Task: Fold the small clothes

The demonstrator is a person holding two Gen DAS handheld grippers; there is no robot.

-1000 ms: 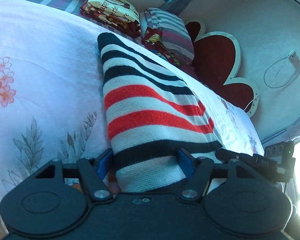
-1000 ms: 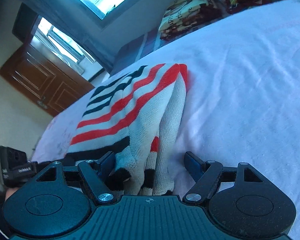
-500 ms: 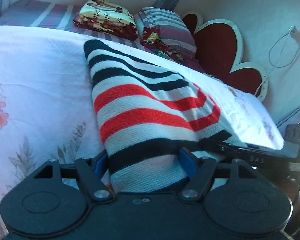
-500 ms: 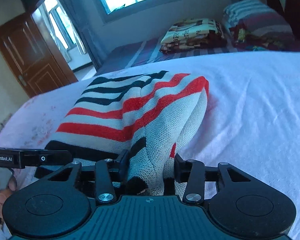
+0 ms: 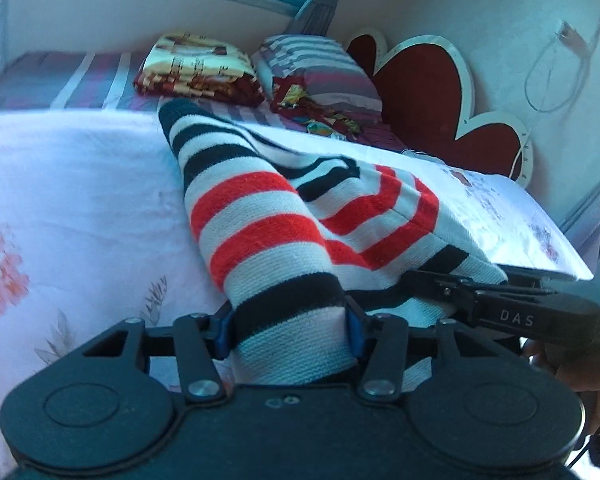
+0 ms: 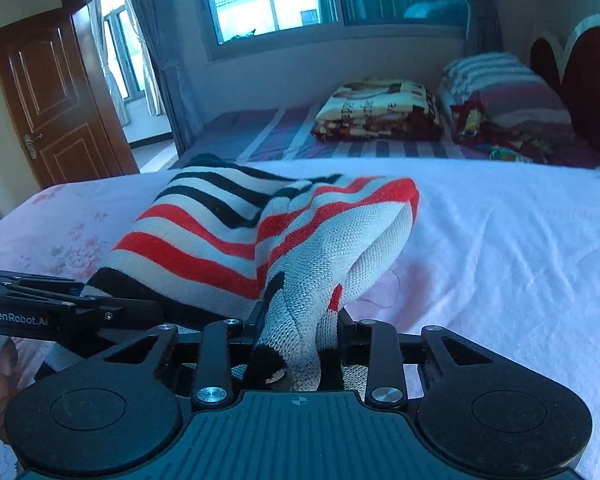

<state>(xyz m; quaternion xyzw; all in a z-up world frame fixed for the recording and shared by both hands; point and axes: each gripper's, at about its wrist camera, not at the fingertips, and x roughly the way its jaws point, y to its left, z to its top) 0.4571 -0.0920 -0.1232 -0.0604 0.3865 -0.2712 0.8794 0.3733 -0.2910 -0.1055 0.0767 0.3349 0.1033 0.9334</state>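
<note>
Both claws have just been closing on the striped knit garment (image 5: pixel 268 236) — the left claw (image 5: pixel 286 330) now pinches its near hem, the right claw (image 6: pixel 298 334) a bunched corner. The near edge lifts off the bed (image 6: pixel 500 240) — a fold seems to begin.

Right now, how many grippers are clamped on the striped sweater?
2. The left gripper pinches the sweater at its near black-and-white end; the right gripper pinches a bunched near edge beside it. Both have just been closing on it.
</note>
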